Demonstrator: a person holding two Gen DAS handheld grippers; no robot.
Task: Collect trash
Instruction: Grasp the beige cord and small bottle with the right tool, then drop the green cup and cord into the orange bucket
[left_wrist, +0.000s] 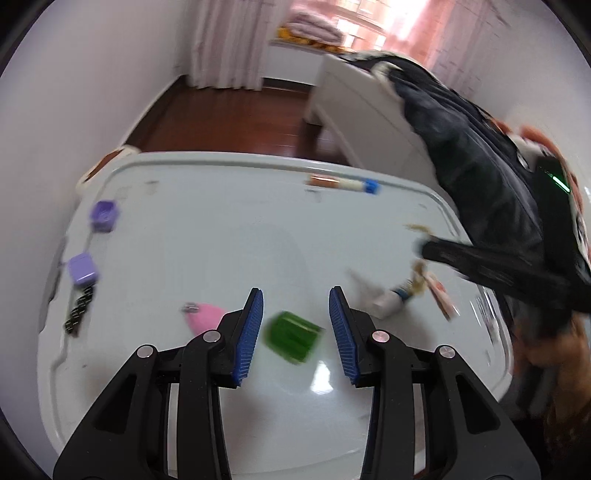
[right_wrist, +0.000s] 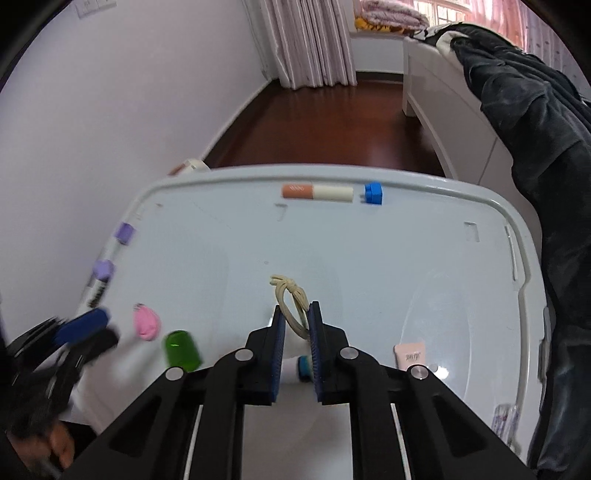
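White tray (right_wrist: 491, 206), contents: left gripper (left_wrist: 295, 295), at 9 o'clock — jaws apart over green cap (left_wrist: 293, 338), not touching. Right gripper (right_wrist: 298, 314), at 6 o'clock — clamped on beige rubber band (right_wrist: 291, 306), white tube (right_wrist: 291, 369) beneath.

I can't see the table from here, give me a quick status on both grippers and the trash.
Right gripper shut on beige rubber band. Left gripper open, empty, green bottle below its jaws. White tube under right gripper; path clear.
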